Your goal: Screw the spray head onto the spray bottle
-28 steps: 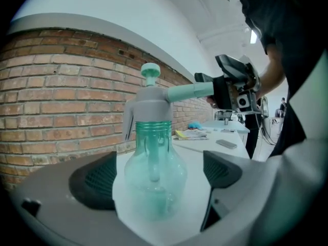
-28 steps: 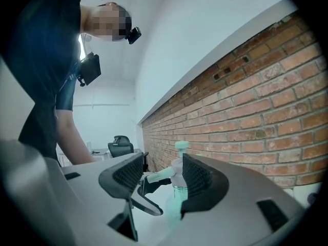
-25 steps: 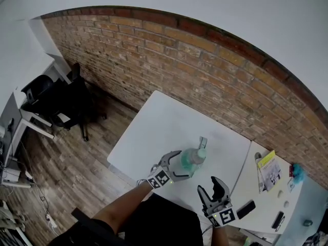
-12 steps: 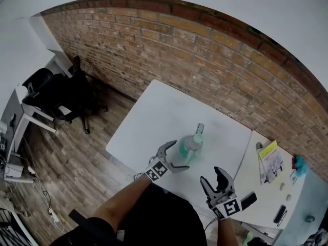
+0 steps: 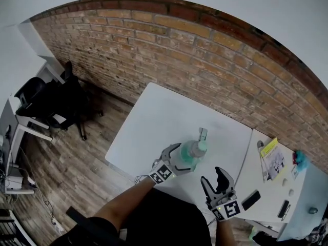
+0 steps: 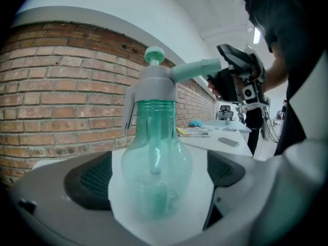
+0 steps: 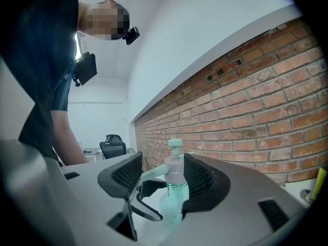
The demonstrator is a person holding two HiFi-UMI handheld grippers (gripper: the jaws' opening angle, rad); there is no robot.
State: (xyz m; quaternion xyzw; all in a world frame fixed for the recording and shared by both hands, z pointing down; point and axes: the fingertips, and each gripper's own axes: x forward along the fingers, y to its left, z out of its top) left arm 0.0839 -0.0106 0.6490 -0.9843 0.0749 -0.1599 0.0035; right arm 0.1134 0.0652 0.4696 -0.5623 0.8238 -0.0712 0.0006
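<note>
A white table (image 5: 154, 119) stands by a brick wall (image 5: 205, 50). A black chair (image 5: 60, 100) sits on the wood floor (image 5: 66, 170). A yellow booklet (image 5: 270, 157) lies on the next table (image 5: 254, 178).

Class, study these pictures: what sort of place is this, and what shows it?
Probably an office or workshop room: a black office chair by a desk, white tables along a brick wall, and booklets on the side table.

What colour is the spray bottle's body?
Translucent teal-green spray bottle, topped by a grey spray head; clearest in the left gripper view.
</note>
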